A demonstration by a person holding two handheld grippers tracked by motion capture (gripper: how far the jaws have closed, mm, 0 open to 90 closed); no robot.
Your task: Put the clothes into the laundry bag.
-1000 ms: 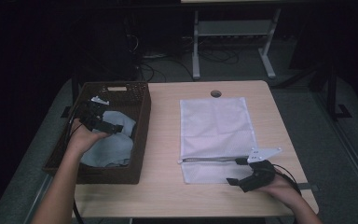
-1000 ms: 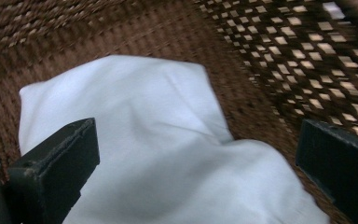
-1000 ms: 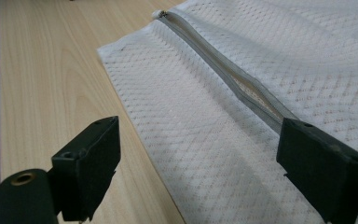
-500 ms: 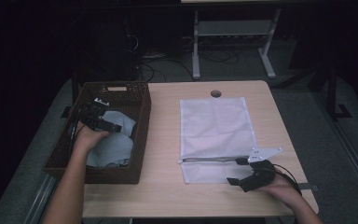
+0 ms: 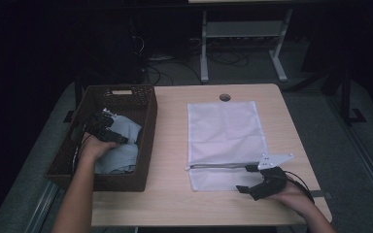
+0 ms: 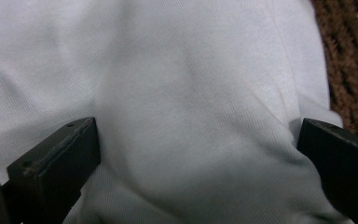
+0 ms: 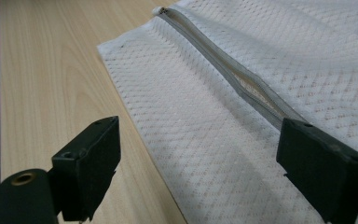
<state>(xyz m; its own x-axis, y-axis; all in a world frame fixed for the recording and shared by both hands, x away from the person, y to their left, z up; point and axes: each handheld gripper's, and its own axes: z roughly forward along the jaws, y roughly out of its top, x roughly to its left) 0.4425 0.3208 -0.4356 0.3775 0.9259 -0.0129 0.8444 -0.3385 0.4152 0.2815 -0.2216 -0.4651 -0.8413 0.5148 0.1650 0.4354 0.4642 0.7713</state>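
Left claw (image 6: 196, 154) wide, pressed into pale cloth (image 6: 177, 84); right claw (image 7: 214, 158) wide over mesh bag (image 7: 242, 112), empty.

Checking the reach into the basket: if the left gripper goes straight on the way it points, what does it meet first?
The pale blue cloth in the basket. The left gripper has its fingers open around a fold of it, seemingly already pressing into the fabric, though depth is hard to judge.

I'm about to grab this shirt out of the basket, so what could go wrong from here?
The left gripper has open jaws spread wide on the pale blue garment; closing may pinch only a thin fold that slips. Lifted cloth could snag the wicker basket. The mesh bag lies flat, zipper barely open, so loading may bunch.
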